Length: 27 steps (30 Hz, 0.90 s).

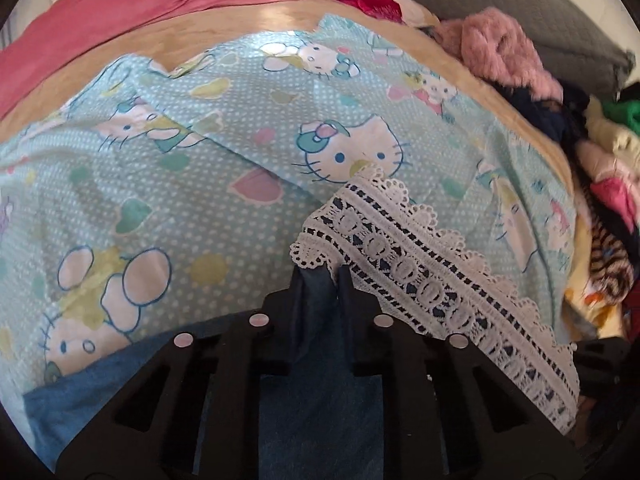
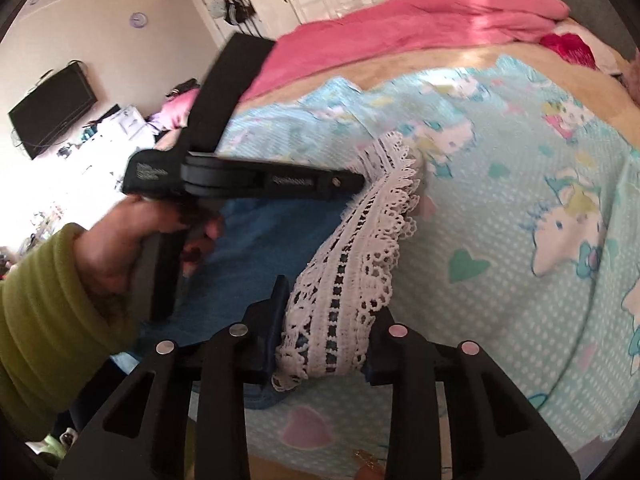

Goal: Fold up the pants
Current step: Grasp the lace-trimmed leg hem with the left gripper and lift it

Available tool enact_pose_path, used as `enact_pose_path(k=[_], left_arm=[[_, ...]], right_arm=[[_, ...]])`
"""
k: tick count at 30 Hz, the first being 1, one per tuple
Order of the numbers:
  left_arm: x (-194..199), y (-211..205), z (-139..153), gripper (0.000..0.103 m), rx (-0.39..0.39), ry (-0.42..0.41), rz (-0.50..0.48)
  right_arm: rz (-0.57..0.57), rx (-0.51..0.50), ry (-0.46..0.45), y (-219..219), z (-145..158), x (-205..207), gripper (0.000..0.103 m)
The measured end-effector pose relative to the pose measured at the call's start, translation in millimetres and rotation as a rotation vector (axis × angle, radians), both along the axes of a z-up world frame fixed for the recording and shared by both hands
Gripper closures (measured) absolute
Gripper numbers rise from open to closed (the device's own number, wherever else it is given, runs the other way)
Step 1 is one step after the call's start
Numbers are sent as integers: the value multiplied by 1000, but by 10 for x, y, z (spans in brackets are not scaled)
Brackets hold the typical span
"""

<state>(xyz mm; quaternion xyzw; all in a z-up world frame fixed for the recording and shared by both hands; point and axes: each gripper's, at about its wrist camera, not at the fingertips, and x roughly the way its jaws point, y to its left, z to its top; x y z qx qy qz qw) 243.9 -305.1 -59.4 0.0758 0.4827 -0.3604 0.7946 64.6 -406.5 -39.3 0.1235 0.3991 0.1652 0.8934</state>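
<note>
Blue pants (image 1: 316,420) with a white lace hem (image 2: 352,280) lie on the cartoon-print sheet (image 1: 224,200); my left fingers (image 1: 320,280) pinch the blue cloth, my right fingers (image 2: 326,320) clamp the lace.

My left gripper (image 1: 320,276) is matte black, with pale round discs on its frame, and so is my right gripper (image 2: 326,304). The pants (image 1: 316,420) between them are denim blue, edged with a white lace trim (image 1: 420,264) in scallops and oval openwork, blue showing through its holes. Under them the sheet (image 1: 224,208) is pale turquoise, dotted white, printed with white cartoon cats, pink, teal and yellow-green hearts. Beyond it lies a tan blanket (image 1: 240,28) and a pink cover (image 1: 132,4). A fuzzy dusty-pink garment (image 1: 500,52) tops a heap of navy, green, yellow and striped clothes. My sleeve (image 2: 48,320) is olive green, ribbed.
</note>
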Motion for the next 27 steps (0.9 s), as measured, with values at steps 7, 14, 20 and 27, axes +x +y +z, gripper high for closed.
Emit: enact_pose_path(k=[7, 14, 20, 27], left_arm=[[-88, 466, 303, 95, -128, -22, 65], [-193, 1275, 558, 95, -196, -55, 185], [-254, 2010, 410, 88, -173, -35, 351], [-388, 2870, 294, 74, -241, 13, 530]], right_arm=[[117, -47, -91, 432, 344, 9, 74], [266, -117, -159, 1119, 596, 59, 74], [387, -240, -155, 1822, 452, 90, 74], [496, -396, -161, 2455, 127, -78, 75]])
